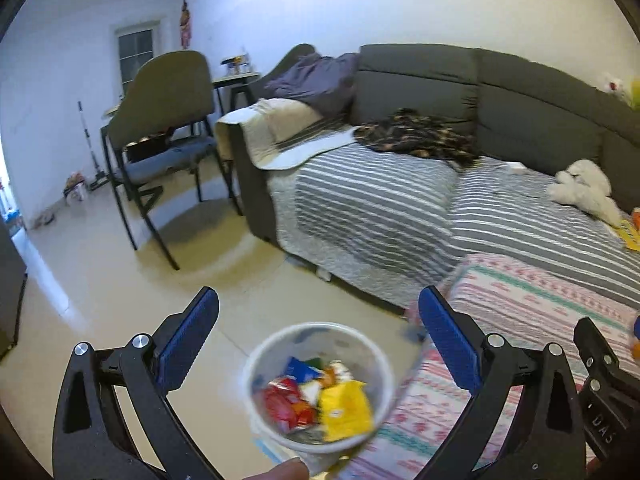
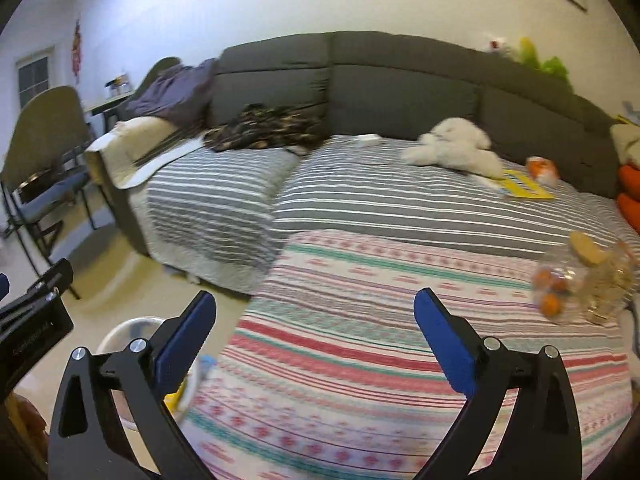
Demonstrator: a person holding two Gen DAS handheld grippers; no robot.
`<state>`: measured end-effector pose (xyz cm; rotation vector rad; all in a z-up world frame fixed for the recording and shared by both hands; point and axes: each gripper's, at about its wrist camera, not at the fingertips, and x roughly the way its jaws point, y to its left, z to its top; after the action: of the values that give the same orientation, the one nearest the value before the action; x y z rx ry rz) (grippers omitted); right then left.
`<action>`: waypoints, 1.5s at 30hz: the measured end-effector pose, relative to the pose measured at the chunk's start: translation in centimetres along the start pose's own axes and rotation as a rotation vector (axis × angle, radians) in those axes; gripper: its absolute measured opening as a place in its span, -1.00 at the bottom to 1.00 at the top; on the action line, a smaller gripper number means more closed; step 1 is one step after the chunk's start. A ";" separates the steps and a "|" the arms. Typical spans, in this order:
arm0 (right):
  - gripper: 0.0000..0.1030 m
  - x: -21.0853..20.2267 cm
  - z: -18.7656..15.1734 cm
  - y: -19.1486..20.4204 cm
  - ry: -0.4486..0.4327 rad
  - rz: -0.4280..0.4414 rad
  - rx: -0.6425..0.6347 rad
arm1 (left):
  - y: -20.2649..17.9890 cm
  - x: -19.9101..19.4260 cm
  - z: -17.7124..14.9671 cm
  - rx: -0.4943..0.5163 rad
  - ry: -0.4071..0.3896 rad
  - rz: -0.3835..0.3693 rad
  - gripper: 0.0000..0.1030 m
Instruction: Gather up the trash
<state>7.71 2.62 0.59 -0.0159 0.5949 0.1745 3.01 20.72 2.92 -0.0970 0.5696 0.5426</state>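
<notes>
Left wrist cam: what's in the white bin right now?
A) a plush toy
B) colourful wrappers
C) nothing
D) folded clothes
B: the white bin on the floor holds red, yellow and blue wrappers; the open left claw grips nothing.

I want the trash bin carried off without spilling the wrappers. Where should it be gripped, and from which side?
Grip the white bin across its round wall just below the rim, coming in from above and slightly from the floor side, since the patterned blanket crowds its right. It stands upright, mouth up, wrappers inside, so keep it level. The left tool is open wide enough to straddle it.
</notes>
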 end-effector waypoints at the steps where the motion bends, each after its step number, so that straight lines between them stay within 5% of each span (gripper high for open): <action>1: 0.87 -0.3 -0.1 -1.2 -0.010 -0.021 0.006 | -0.6 -0.3 -0.1 0.002 -0.006 -0.016 0.86; 9: 0.87 -2.2 -1.1 -9.3 -0.041 -0.125 0.086 | -8.9 -2.8 -2.0 0.142 -0.056 -0.094 0.87; 13: 0.87 -2.7 -2.0 -12.6 -0.042 -0.188 0.109 | -12.1 -3.8 -2.9 0.164 -0.027 -0.183 0.87; 24: 0.87 -3.4 -5.2 -21.1 0.002 -0.293 0.226 | -20.9 -5.7 -6.0 0.303 0.028 -0.258 0.87; 36: 0.87 -4.1 -6.2 -23.8 -0.064 -0.351 0.241 | -23.7 -5.4 -7.2 0.323 0.112 -0.332 0.87; 45: 0.87 -5.8 -6.2 -23.7 -0.117 -0.375 0.204 | -23.6 -6.2 -7.1 0.307 0.069 -0.334 0.86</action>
<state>3.58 -22.00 -2.15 0.0799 0.4812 -0.2477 7.31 -4.01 -1.16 0.0806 0.6822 0.1238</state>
